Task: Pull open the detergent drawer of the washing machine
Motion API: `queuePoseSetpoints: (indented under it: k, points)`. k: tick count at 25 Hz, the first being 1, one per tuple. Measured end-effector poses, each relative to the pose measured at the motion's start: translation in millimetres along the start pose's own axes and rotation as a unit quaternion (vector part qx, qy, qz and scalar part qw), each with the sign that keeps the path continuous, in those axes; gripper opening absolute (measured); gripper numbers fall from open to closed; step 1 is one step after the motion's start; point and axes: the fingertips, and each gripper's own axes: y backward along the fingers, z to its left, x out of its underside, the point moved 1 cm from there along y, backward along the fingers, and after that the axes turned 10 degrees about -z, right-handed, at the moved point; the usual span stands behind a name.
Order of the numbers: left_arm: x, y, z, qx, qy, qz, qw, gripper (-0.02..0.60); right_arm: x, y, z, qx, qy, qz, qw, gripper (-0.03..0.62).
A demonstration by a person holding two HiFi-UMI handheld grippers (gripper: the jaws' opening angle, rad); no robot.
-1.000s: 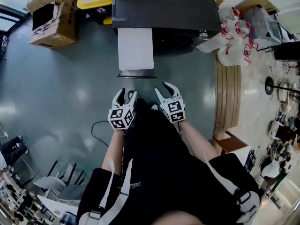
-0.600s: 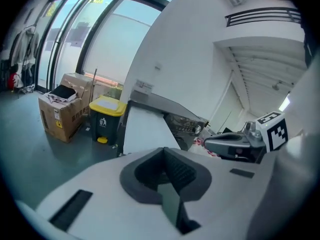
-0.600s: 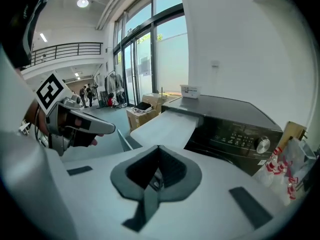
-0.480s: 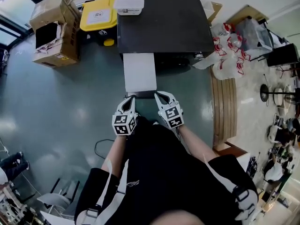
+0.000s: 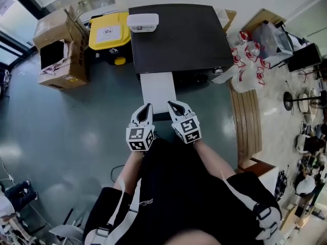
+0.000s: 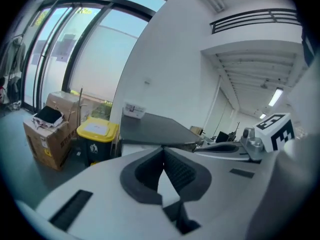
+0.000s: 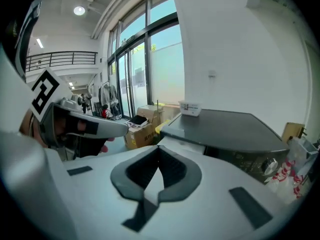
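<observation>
The drawer [image 5: 158, 88] juts out, white and long, from the left end of the washer [image 5: 179, 37] front edge, so the pull looks largely done; whether it is fully out I cannot tell. The left gripper [image 5: 147, 108] and right gripper [image 5: 172, 106] hang side by side at the drawer's outer end, each with fingers pressed together on nothing. Touching it or not, I cannot tell. At most a last tug seems left
</observation>
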Motion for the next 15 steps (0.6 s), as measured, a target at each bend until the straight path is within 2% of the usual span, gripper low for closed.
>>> queuePoseSetpoints:
  k: [3, 8, 13, 15]
  points:
    - [-50.4, 1.1, -7.3, 0.010, -0.031, -0.057, 0.9978, 0.020, -48.6, 0.8, -8.5, 0.012, 0.004, -0.047, 0.999, 0.009]
    - [-129.2, 5.1, -19.1, -0.007, -0.082, -0.131, 0.9879, 0.020, -126.0, 11.5, -21.9, 0.018, 0.014, -0.118, 0.993, 0.009]
    - [-189.7, 11.6, -46.6, -0.016, -0.101, -0.192, 0.9761, 0.020, -182.5, 33.2, -38.7, 0.018, 0.027, -0.160, 0.987, 0.009]
    - [-208.1, 14.7, -53.8, -0.029, -0.106, -0.202, 0.9731, 0.020, -199.7, 42.2, -45.8, 0.015, 0.026, -0.176, 0.984, 0.009]
